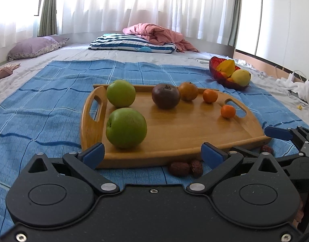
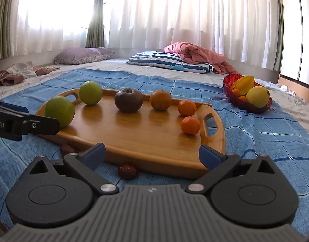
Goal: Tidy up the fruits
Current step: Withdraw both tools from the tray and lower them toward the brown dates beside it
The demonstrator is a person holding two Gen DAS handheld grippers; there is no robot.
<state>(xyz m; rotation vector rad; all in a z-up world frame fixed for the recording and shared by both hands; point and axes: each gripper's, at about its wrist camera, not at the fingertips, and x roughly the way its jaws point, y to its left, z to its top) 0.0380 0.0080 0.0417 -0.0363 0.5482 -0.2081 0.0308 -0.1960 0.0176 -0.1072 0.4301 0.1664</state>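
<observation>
My left hand-held gripper (image 1: 152, 154) open, my right hand-held gripper (image 2: 152, 153) wide open, both empty before the tray (image 2: 146, 139), dates (image 1: 184, 168) just beside its near edge.

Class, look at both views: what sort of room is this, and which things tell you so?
Most likely a bedroom: pillows, a crumpled pink quilt and sheer window curtains behind the bedding.
</observation>
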